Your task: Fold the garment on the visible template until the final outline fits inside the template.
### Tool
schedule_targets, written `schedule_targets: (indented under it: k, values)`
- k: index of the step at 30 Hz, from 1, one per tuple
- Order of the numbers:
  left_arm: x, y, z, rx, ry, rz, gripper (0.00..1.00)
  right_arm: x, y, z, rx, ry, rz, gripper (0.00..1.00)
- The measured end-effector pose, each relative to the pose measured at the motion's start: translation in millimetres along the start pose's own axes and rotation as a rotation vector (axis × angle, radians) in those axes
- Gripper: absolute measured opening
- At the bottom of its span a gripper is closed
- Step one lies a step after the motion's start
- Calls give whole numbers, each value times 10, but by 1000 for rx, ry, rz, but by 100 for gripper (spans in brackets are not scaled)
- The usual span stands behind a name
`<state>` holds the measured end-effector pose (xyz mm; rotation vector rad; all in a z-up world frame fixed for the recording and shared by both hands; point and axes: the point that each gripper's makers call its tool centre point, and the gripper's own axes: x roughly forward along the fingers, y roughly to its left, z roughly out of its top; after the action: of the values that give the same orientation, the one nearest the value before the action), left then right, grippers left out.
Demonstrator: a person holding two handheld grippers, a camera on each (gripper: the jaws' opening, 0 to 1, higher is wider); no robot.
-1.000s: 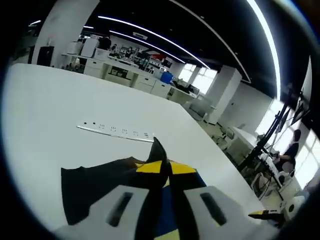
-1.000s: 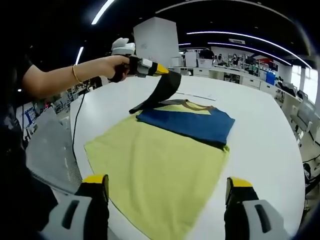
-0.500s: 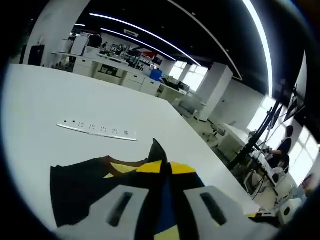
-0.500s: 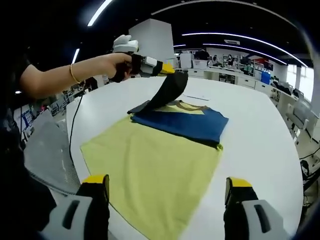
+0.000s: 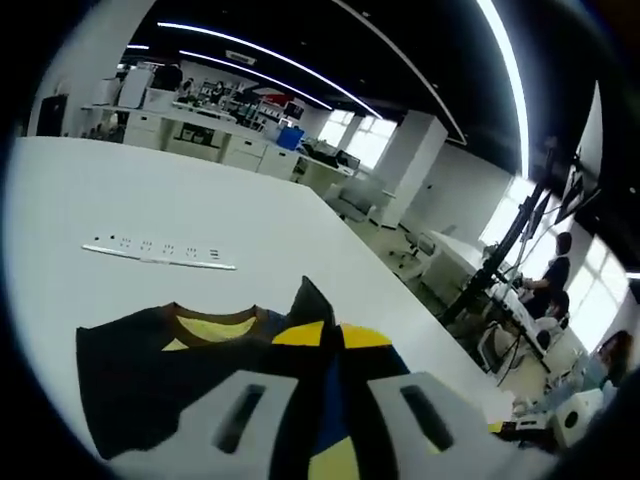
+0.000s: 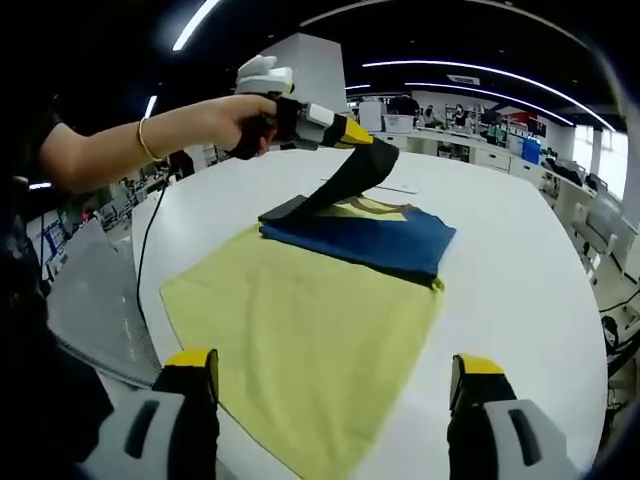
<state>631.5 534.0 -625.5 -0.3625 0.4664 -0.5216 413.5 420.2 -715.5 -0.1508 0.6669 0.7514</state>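
A dark blue garment [image 6: 365, 235] with a yellow-brown collar lies folded at the far end of a yellow-green template cloth [image 6: 300, 330] on a white table. My left gripper [image 6: 350, 138], held in a person's hand, is shut on the garment's dark sleeve [image 6: 345, 180] and lifts it above the garment. In the left gripper view the jaws [image 5: 322, 335] are closed together on dark fabric, with the garment [image 5: 170, 370] spread below. My right gripper [image 6: 335, 385] stands open over the near end of the template, holding nothing.
A white power strip [image 5: 160, 255] lies on the table [image 5: 150, 200] beyond the garment. The table's round edge [image 6: 560, 330] runs right of the template. A grey mesh chair [image 6: 90, 300] stands at the left; office desks and monitors are behind.
The left gripper has carried the lifted sleeve rightward, across over the garment. The right gripper stays open in place.
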Motion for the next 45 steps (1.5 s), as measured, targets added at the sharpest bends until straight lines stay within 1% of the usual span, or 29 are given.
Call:
schedule_targets:
  k: [7, 11, 16, 22, 25, 26, 29, 32, 34, 36, 38, 40, 41, 42, 43, 44, 45]
  values:
    - [90, -132, -65, 25, 12, -30, 1, 5, -21, -37, 8, 7, 0, 97]
    - [139, -238, -156, 34, 26, -59, 1, 11, -25, -60, 4, 17, 0, 97]
    - [207, -308, -267, 37, 46, -75, 1, 18, -39, -68, 12, 15, 2, 97]
    - [270, -387, -462, 36, 76, -100, 1, 24, -60, -110, 23, 23, 1, 97]
    - [289, -426, -594, 56, 108, -107, 1, 17, -77, -122, 28, 24, -3, 97]
    - [296, -438, -647, 67, 115, -108, 1, 17, -80, -124, 28, 24, -4, 97]
    - [323, -445, -757, 59, 127, -111, 1, 16, -87, -129, 33, 23, -4, 97]
    - [345, -444, -880, 62, 154, -104, 1, 12, -94, -131, 35, 21, -7, 97]
    - [369, -451, -955, 57, 166, -111, 1, 10, -97, -135, 37, 21, -7, 97]
    - [390, -454, -1062, 19, 198, -114, 1, 8, -102, -140, 38, 22, -8, 97]
    - [407, -460, -1107, 15, 198, -117, 1, 7, -106, -143, 38, 22, -8, 97]
    - [407, -499, -1171, -8, 212, -131, 2, 6, -109, -145, 38, 23, -8, 97]
    - [401, -544, -1211, -21, 223, -150, 2, 7, -105, -139, 39, 19, -8, 97]
    - [395, -569, -1237, -23, 230, -158, 1, 7, -103, -136, 40, 18, -7, 97]
    - [387, -636, -1267, -20, 235, -188, 0, 8, -104, -138, 39, 18, -6, 97]
    - [380, -675, -1293, -16, 243, -204, 0, 8, -104, -140, 38, 19, -5, 97]
    - [379, -697, -1328, -3, 253, -208, 0, 10, -105, -142, 36, 20, -5, 97]
